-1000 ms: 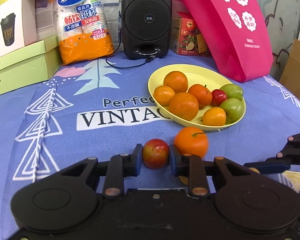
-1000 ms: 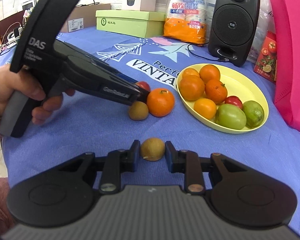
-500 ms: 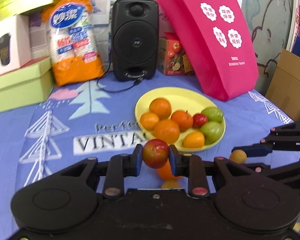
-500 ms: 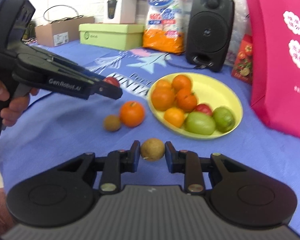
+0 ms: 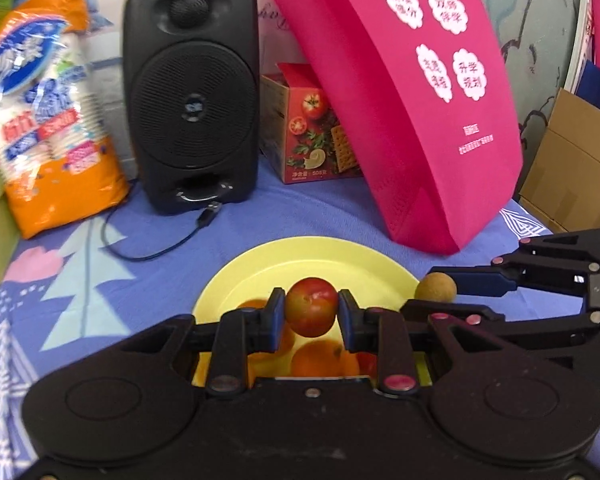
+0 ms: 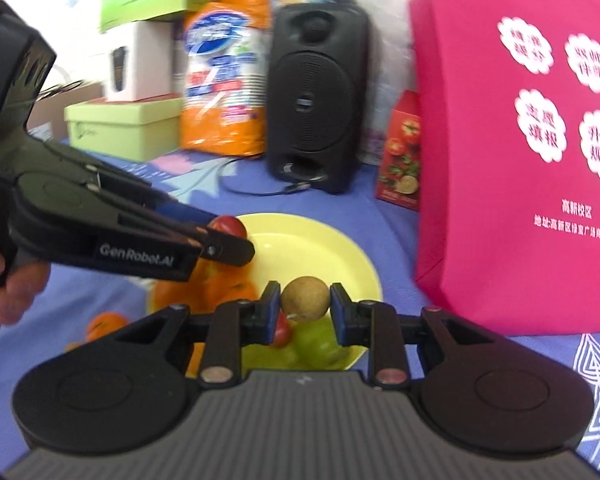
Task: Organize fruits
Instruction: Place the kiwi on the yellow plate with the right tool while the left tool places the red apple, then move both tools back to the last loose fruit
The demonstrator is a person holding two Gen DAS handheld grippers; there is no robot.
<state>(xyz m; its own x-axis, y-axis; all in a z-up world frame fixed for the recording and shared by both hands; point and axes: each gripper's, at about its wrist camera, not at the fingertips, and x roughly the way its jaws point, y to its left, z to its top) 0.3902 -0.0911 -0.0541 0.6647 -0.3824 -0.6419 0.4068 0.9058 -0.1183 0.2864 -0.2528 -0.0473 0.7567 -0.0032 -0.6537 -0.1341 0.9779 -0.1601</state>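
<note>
My left gripper is shut on a red plum and holds it above the yellow plate. My right gripper is shut on a small brown round fruit, also over the plate. The brown fruit shows in the left wrist view at the plate's right rim. The plum shows in the right wrist view. Oranges, green fruits and a small red one lie on the plate, mostly hidden by the grippers. One orange lies on the cloth left of the plate.
Behind the plate stand a black speaker with a cable, a pink bag, a red cracker box and an orange pack of paper cups. A green box stands at the back left. The blue cloth covers the table.
Both grippers have lifted their fruits off the cloth and moved forward to hang over the plate. The plate's fruits are now under the grippers.
</note>
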